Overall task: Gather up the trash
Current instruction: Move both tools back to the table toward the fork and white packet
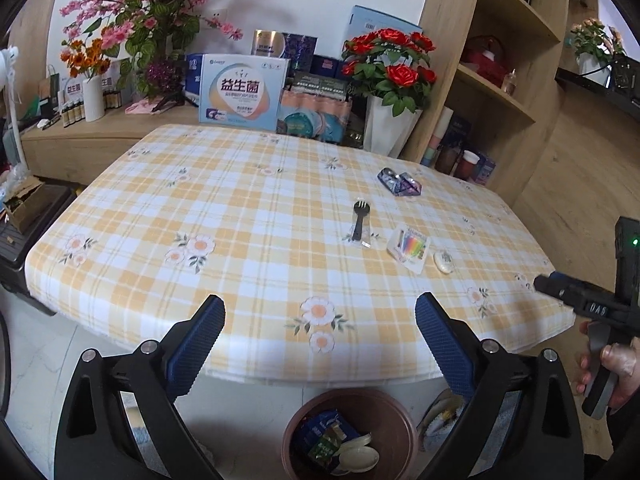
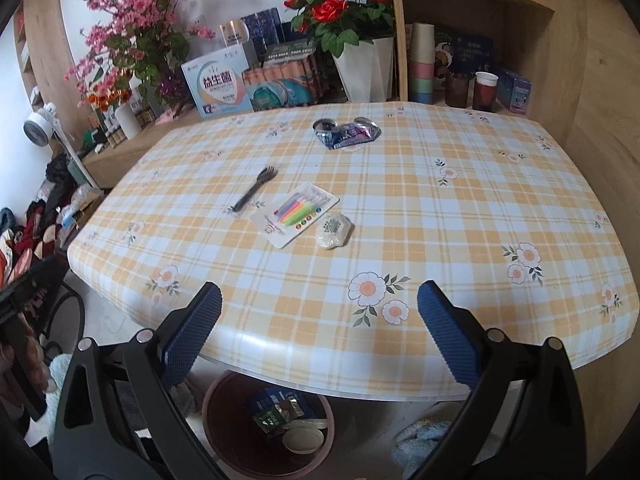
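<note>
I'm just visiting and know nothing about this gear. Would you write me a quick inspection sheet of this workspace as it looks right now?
Surface: table under a yellow plaid floral cloth.
Job's things: crushed can, black fork, candle pack and small white wrapped piece lie on the cloth; brown bin on the floor below already holds wrappers and lids.
Clutter: nothing seen on the table besides these.
Grippers: left gripper open, empty; right gripper open, empty; both above the near edge.
Cables: nothing seen.
Surroundings: flower arrangements, boxes, wooden shelves.

Bright, even indoor light, soft shadows, sharp centre, strong fisheye bending and dark corners.
</note>
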Demonstrator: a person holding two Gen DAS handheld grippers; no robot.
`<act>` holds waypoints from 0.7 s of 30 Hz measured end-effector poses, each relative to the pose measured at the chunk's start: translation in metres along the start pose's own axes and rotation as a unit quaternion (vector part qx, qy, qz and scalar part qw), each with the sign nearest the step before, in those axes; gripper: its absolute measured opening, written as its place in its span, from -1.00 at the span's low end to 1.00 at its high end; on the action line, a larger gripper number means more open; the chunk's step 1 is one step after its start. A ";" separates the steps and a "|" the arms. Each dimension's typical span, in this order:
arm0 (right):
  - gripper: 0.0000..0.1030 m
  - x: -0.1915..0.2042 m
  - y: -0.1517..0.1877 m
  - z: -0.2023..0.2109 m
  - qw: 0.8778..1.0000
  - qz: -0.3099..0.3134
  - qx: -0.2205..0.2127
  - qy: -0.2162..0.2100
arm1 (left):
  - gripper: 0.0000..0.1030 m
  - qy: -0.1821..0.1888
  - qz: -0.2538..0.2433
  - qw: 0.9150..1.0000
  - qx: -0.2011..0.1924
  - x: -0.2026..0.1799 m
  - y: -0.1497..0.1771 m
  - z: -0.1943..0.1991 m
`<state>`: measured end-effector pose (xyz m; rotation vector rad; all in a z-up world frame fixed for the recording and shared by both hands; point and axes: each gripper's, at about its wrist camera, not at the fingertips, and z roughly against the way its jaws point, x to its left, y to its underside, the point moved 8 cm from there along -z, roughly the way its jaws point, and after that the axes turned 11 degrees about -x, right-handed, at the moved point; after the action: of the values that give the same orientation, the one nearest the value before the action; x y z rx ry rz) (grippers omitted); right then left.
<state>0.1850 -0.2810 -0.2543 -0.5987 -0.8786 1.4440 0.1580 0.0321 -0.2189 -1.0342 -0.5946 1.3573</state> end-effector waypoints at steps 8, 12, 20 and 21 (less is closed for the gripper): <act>0.88 -0.018 0.006 -0.021 0.999 0.006 0.023 0.023 | 0.82 0.021 -0.012 1.000 0.009 -0.012 -0.006 -0.029; 0.87 -0.025 0.009 -0.037 0.999 0.006 0.038 0.025 | 0.82 0.026 -0.009 0.999 0.017 -0.012 -0.006 -0.046; 0.86 -0.035 0.009 -0.078 0.998 0.021 0.062 0.025 | 0.82 0.024 -0.011 0.999 0.033 -0.007 -0.009 -0.084; 0.85 -0.036 0.009 -0.084 0.997 0.023 0.064 0.024 | 0.82 0.022 -0.011 0.999 0.035 -0.006 -0.009 -0.089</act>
<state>0.2510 -0.3031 -0.3149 -0.5581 -0.7317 1.5091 0.2374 0.0049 -0.2507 -0.9958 -0.5203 1.3236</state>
